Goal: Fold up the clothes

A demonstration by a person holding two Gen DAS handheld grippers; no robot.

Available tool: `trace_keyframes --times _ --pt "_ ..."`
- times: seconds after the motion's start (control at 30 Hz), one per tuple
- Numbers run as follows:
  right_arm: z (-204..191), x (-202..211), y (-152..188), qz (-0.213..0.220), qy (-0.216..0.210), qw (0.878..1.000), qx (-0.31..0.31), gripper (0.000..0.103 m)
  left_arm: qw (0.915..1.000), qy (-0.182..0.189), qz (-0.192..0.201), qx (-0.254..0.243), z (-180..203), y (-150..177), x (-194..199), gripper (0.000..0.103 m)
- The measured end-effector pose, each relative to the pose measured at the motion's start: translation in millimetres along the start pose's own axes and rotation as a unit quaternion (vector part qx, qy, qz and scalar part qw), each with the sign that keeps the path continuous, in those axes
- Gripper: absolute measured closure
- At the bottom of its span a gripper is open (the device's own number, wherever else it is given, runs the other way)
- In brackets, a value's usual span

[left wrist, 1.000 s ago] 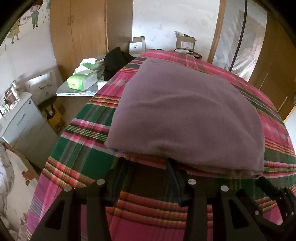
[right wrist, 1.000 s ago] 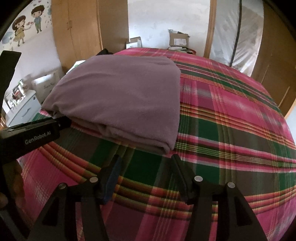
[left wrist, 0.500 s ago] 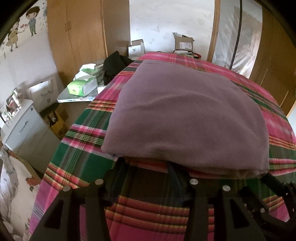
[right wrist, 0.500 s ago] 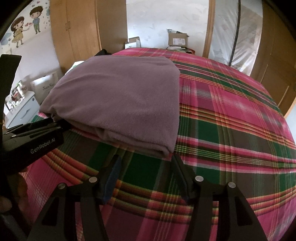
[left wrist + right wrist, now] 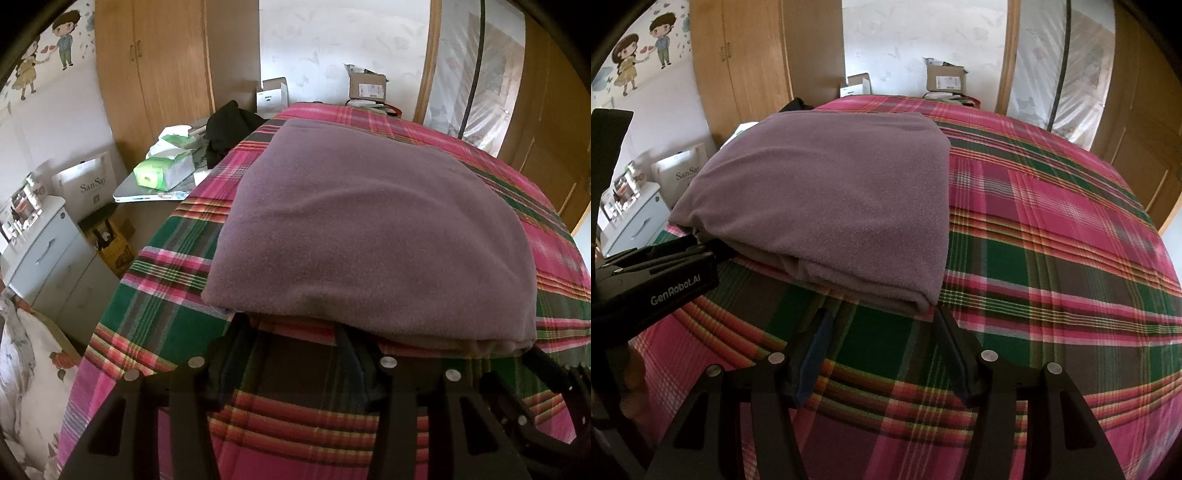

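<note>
So both hand-held grippers are angled down at the bed (image 5: 1052,229): left (image 5: 291,332) opening, right (image 5: 882,325) spread, nothing pinched. Folded fleece (image 5: 831,199) just ahead. "GenRobot.AI" and "SanSay" can be read.

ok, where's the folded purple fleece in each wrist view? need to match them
Left wrist: folded purple fleece fills the centre, its near edge just above the gripper fingers.
Right wrist: folded purple fleece sits left of centre, its near right corner above the gripper fingers.
Shared landmark: cardboard box beyond the plaid bedspread.
</note>
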State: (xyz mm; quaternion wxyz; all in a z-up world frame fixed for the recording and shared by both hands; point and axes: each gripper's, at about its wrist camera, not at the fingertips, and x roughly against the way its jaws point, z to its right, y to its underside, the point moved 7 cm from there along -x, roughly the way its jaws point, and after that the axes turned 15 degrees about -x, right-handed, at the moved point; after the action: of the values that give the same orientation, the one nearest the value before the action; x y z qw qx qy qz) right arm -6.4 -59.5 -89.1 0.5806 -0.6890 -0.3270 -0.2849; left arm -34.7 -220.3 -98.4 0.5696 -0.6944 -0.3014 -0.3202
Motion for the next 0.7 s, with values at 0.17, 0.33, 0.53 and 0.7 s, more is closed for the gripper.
trace_keyframes --times 0.17,0.33,0.53,0.7 --pt "0.0 -0.1 -0.1 0.000 0.000 1.000 0.000 0.044 1.0000 -0.003 0.004 -0.002 -0.2 0.6 -0.3 0.054" --pt "0.3 -0.2 -0.3 0.000 0.000 1.000 0.000 0.044 1.0000 -0.004 0.006 -0.003 -1.0 1.0 -0.7 0.054" --pt "-0.3 -0.1 -0.4 0.000 0.000 1.000 -0.001 0.044 0.9999 -0.004 0.008 -0.005 -2.3 -0.9 -2.8 0.053" --pt "-0.9 0.1 -0.2 0.000 0.000 1.000 -0.001 0.044 0.9999 -0.004 0.009 -0.005 -2.4 -1.7 -3.1 0.053"
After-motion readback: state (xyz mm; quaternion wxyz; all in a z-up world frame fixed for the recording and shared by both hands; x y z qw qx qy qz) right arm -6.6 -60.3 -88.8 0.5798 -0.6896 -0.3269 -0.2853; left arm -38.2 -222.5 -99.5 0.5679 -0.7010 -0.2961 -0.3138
